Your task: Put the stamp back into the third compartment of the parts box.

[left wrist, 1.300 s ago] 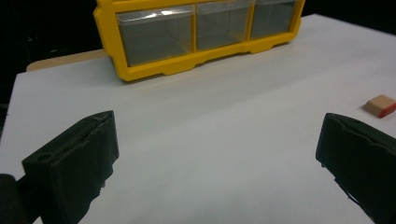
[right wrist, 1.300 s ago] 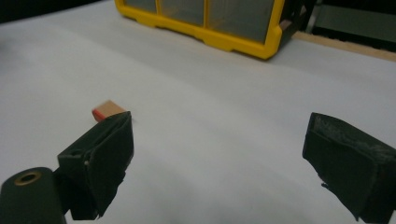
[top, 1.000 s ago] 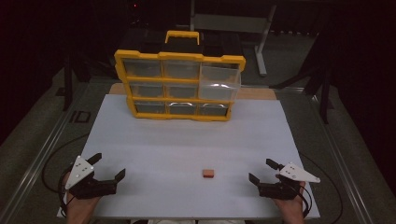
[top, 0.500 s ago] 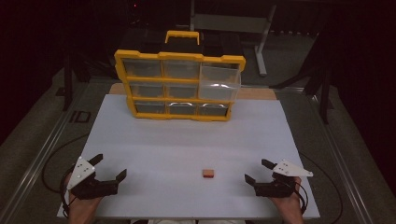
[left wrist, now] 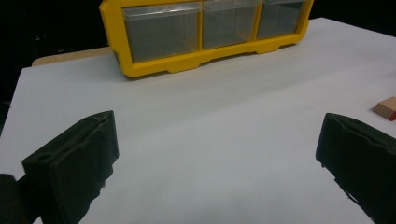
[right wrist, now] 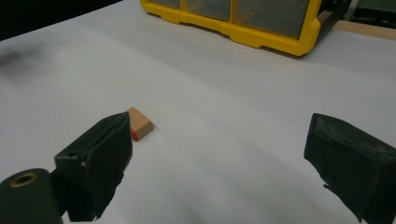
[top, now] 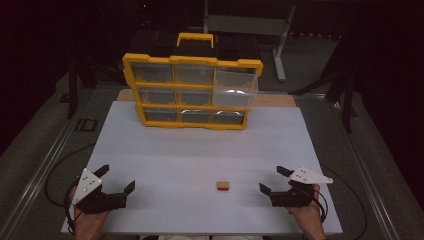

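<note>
A small wooden block [top: 223, 185] with a red underside lies on the white table [top: 200, 150] near the front, between my two grippers. The block [right wrist: 138, 123] sits just beyond my right gripper's left jaw in the right gripper view. At the right edge of the left gripper view the block [left wrist: 386, 108] shows too. My left gripper [top: 116, 179] rests open at the front left. My right gripper [top: 272, 180] is open at the front right, a short way right of the block. Both [left wrist: 219, 154] [right wrist: 219, 154] hold nothing. A yellow drawer organizer [top: 192, 95] stands at the back of the table.
The organizer's top-right clear drawer [top: 235, 87] is pulled out toward me. A black-and-yellow handle [top: 195, 39] tops the organizer. Cables [top: 55, 175] trail from the grippers off the table's sides. A metal stand [top: 280, 45] rises behind the table.
My right gripper has slid a little left toward the block. The left gripper has shifted slightly. The block has not moved.
</note>
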Available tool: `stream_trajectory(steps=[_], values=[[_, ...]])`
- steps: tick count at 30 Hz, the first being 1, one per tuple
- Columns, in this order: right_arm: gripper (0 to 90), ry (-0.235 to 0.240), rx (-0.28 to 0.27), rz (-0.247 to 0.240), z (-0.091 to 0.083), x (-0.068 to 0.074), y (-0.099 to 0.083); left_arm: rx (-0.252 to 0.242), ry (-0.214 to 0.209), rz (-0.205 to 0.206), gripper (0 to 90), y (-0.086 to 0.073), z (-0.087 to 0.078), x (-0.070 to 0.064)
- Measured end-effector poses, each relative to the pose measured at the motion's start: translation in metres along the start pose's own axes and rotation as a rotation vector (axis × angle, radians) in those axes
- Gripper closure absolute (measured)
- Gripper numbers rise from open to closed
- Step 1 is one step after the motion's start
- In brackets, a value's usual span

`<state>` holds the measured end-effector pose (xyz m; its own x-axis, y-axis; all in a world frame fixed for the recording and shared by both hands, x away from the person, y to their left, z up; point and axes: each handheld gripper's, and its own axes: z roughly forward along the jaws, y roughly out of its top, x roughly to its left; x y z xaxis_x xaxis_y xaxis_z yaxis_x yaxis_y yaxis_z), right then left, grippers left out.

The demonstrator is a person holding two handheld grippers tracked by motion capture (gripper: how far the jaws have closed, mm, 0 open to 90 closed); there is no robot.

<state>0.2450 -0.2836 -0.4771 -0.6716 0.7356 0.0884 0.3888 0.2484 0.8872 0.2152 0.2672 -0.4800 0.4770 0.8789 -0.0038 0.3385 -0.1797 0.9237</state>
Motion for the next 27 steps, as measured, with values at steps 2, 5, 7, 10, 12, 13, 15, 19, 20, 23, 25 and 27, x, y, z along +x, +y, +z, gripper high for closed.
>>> stream_trajectory(steps=[2, 5, 7, 10, 12, 13, 15, 19, 20, 23, 25, 27], values=[[7.7, 0.006, 0.026, -0.016, 0.002, 0.001, 0.004, 0.002, 0.003, 0.001, 0.0, -0.001, 0.001, 0.000], [7.7, 0.003, 0.051, -0.035, 0.004, 0.004, 0.009, 0.002, 0.002, -0.003, 0.0, -0.002, 0.002, 0.000], [7.6, 0.003, 0.068, -0.043, 0.006, 0.005, 0.012, 0.001, 0.004, -0.003, 0.0, -0.002, 0.002, 0.000], [7.6, 0.004, 0.083, -0.048, 0.009, 0.005, 0.017, -0.002, 0.008, -0.006, 0.0, -0.002, 0.001, 0.001], [7.3, 0.011, 0.099, -0.045, 0.012, 0.006, 0.020, -0.002, 0.008, -0.007, 0.0, -0.002, 0.001, 0.001], [7.3, 0.013, 0.110, -0.051, 0.013, 0.006, 0.022, -0.002, 0.007, -0.007, 0.0, -0.003, 0.002, 0.001], [7.3, 0.011, 0.130, -0.063, 0.017, 0.006, 0.025, -0.006, 0.005, -0.009, 0.0, -0.003, 0.003, 0.001], [7.2, 0.015, 0.151, -0.066, 0.023, 0.006, 0.030, -0.005, 0.003, -0.004, 0.0, -0.003, 0.004, -0.001], [7.2, 0.015, 0.151, -0.066, 0.023, 0.006, 0.030, -0.006, 0.001, -0.004, 0.0, -0.003, 0.005, -0.001], [7.3, 0.021, 0.161, -0.063, 0.027, 0.006, 0.034, -0.006, 0.001, -0.007, 0.0, -0.003, 0.005, -0.001], [7.3, 0.030, 0.180, -0.057, 0.030, 0.007, 0.040, -0.007, 0.002, -0.009, 0.0, -0.004, 0.005, -0.001], [7.3, 0.030, 0.195, -0.050, 0.033, 0.007, 0.044, -0.012, 0.003, -0.015, 0.0, -0.004, 0.004, 0.000]])
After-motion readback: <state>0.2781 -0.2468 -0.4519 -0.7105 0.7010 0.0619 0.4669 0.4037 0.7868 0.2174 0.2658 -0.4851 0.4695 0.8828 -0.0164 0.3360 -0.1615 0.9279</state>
